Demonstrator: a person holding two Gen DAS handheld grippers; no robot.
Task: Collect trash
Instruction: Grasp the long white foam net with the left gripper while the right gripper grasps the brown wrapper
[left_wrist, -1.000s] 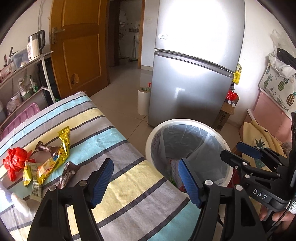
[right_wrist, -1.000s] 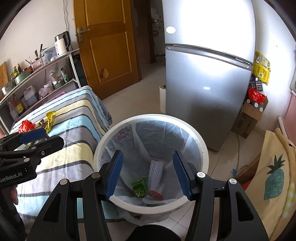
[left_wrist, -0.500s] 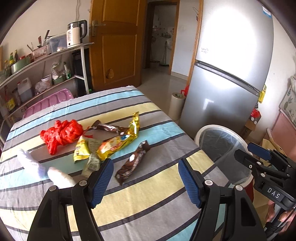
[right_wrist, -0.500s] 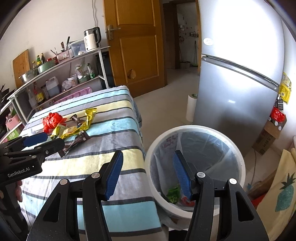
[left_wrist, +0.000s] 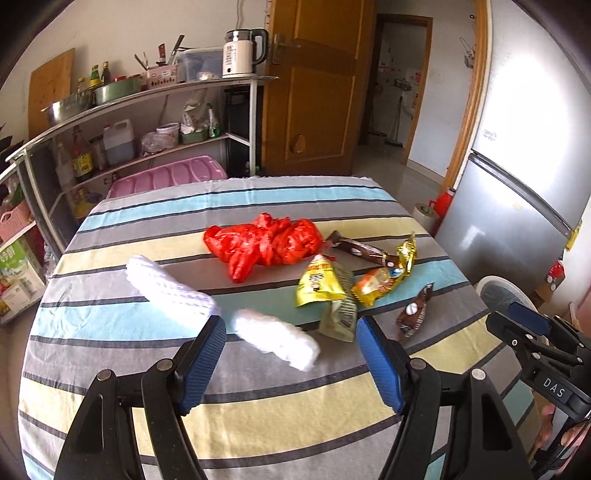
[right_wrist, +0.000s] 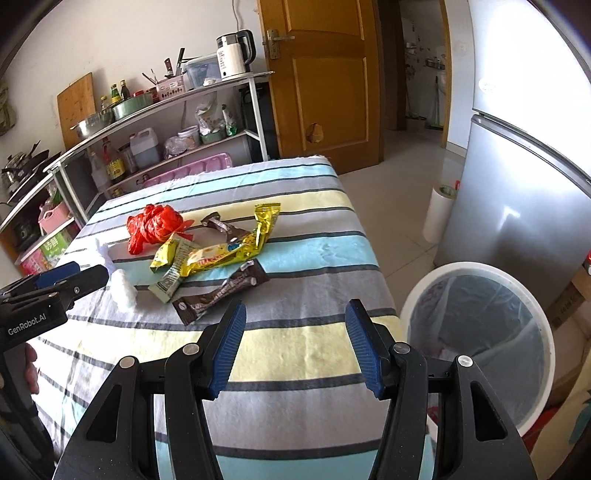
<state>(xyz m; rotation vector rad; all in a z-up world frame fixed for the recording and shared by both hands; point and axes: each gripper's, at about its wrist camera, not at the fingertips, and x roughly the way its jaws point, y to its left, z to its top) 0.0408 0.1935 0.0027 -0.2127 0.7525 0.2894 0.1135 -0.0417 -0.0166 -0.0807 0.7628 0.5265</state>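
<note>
Lying aslant — brown wrapper, long axis toward trash bin.

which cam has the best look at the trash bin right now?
Right wrist: the white trash bin shows almost whole beside the table, rim and clear liner visible. Left wrist catches only a sliver of its rim at the right edge, behind the right gripper.

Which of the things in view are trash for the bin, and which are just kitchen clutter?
Job: red plastic bag, white foam sleeves, yellow snack packet, gold wrapper, brown wrappers, trash bin.

Clutter: kettle, shelf bottles, pink tray, fridge.
</note>
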